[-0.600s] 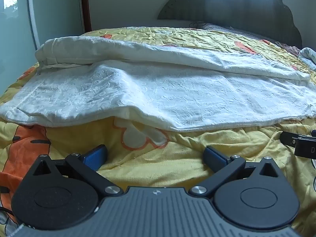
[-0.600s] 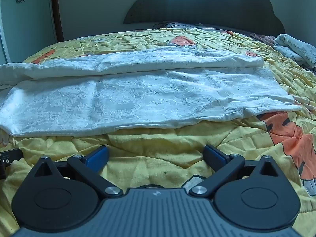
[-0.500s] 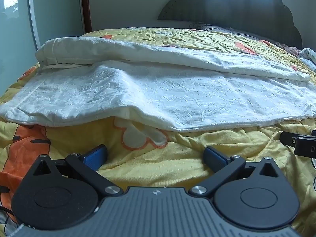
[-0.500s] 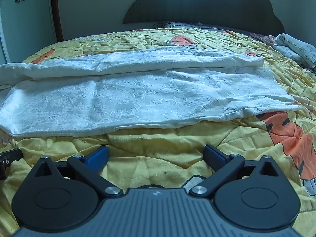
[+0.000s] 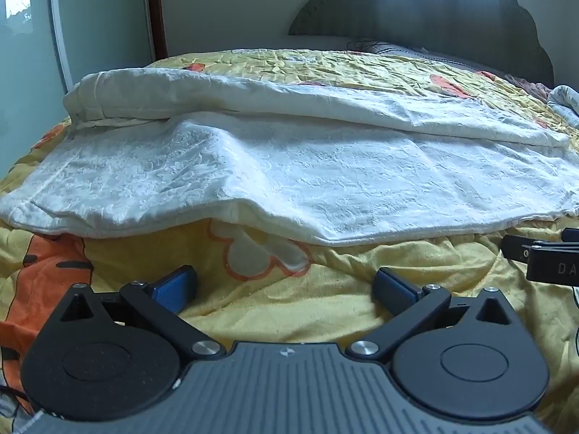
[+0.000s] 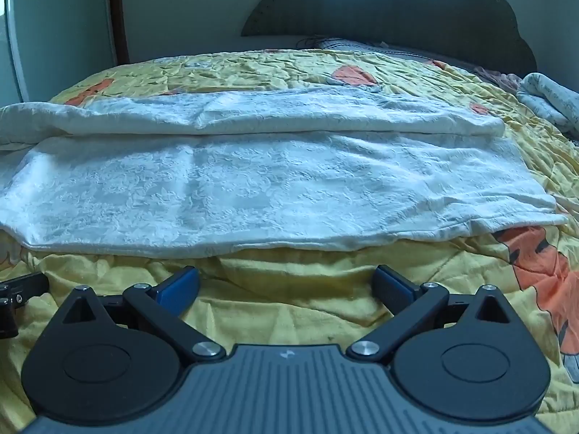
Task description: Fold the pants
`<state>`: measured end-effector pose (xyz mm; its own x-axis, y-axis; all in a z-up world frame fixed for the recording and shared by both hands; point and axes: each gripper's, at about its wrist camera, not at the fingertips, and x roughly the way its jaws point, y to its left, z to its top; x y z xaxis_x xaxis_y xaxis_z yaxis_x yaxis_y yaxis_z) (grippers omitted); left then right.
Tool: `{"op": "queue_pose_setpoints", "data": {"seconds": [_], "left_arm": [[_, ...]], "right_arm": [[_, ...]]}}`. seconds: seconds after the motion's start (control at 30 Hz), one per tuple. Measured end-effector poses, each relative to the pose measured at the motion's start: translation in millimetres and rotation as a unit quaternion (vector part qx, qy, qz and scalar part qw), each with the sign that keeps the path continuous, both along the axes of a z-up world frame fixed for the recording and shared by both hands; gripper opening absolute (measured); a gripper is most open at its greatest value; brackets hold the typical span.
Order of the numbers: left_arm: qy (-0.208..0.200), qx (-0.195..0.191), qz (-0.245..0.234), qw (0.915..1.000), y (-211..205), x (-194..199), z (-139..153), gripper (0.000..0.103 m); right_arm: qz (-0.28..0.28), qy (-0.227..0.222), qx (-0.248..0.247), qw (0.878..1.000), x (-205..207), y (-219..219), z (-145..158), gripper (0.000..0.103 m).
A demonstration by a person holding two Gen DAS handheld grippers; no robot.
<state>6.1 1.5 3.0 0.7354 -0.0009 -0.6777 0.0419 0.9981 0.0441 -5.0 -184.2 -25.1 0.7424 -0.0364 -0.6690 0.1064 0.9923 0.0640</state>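
- While spread flat across the yellow bedspread (image 5: 325,296), white pants (image 5: 289,166) are seen just beyond both claws.
- Left claw (image 5: 286,285) is held wide, empty.
- Right claw (image 6: 287,287) is held wide, empty.

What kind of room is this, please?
Most likely a bedroom: the white pants lie on a bed with a yellow patterned bedspread, and a dark scalloped headboard stands against the wall behind it.

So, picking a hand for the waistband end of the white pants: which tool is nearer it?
Left. The left tool faces the pants toward their bunched left end; the right tool faces the other end.
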Motion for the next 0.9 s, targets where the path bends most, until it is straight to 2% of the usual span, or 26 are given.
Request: {"op": "queue_pose_setpoints", "data": {"seconds": [0.9], "left_arm": [[-0.01, 0.0, 0.012, 0.9999, -0.5, 4.9, -3.0, 0.103]], "right_arm": [[0.003, -0.003, 0.003, 1.0, -0.5, -0.3, -0.2, 0.103]]}}
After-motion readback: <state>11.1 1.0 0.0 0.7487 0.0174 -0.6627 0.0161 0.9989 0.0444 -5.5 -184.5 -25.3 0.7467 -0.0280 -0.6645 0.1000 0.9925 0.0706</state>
